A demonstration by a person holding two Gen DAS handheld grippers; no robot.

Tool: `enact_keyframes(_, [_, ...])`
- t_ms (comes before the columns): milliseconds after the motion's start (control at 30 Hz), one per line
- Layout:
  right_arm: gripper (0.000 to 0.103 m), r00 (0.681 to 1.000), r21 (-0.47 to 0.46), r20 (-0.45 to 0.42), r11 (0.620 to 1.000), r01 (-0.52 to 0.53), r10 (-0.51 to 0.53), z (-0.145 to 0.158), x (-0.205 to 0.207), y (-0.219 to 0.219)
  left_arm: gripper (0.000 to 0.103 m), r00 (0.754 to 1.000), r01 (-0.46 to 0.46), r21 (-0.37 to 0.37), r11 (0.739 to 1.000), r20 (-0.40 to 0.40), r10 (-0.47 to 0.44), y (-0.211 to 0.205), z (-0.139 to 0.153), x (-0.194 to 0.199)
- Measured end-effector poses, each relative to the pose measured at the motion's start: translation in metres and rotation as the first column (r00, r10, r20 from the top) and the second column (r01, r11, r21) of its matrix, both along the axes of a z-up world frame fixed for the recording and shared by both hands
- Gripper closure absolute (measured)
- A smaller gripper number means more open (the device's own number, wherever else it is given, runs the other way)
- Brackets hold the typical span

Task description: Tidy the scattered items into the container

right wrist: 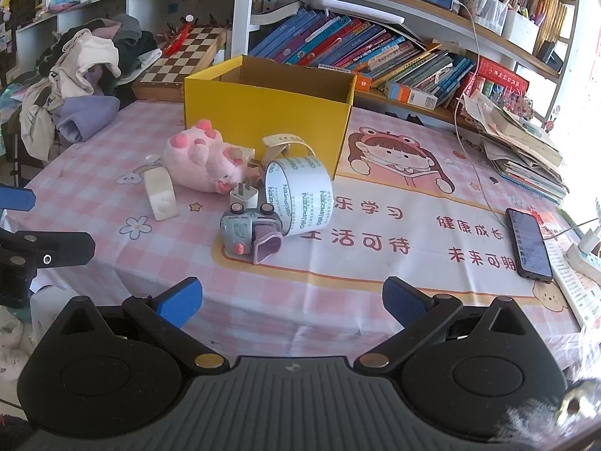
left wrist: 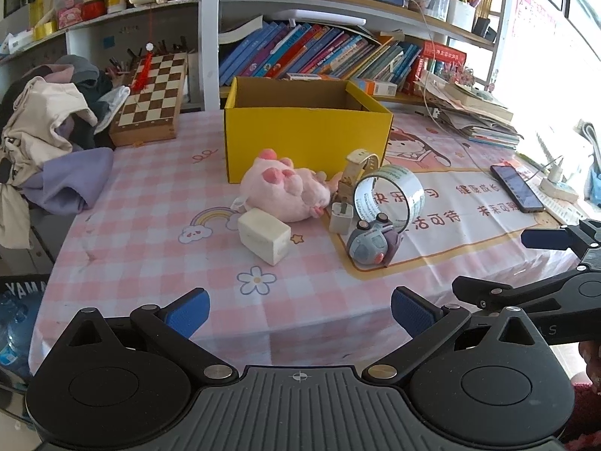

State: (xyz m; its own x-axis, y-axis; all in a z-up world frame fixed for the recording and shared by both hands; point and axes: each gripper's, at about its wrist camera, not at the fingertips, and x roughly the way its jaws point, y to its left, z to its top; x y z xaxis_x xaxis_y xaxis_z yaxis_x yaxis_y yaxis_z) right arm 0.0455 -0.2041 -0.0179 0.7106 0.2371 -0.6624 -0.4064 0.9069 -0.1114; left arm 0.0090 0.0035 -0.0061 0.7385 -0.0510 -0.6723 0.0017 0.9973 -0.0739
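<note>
The yellow box [left wrist: 306, 139] stands open-topped mid-bench, with the scattered items crowded at its front wall: a pink plush [left wrist: 287, 189], a cream block [left wrist: 265, 236], a white charger [left wrist: 342, 218], a tape roll [left wrist: 390, 193], a grey toy [left wrist: 372, 242] and a watch strap [left wrist: 358, 163]. Bare checked bench [left wrist: 150, 225] lies between this cluster and the near edge. The left gripper [left wrist: 300, 314] and the right gripper [right wrist: 291, 302] hover at that edge, both spread wide and holding nothing, well apart from the items.

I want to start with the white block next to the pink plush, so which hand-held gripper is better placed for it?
Left, probably. The white block lies nearly straight ahead of the open left hand-held gripper, but well left of the right hand-held gripper, which faces the tape roll.
</note>
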Motion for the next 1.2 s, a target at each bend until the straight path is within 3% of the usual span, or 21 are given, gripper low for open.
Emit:
enact_keyframes(900, [0.0, 1.0, 0.024, -0.013, 1.0, -0.01, 0.01, 0.001, 0.002, 0.0, 0.0, 0.999, 0.036, 0.005, 0.999, -0.004, -0.036, -0.002, 0.0, 0.0])
enact_keyframes(1200, [0.0, 1.0, 0.012, -0.015, 1.0, -0.009, 0.01, -0.001, 0.006, 0.005, 0.0, 1.0, -0.006, 0.003, 1.0, 0.006, 0.006, 0.008, -0.003, 0.002])
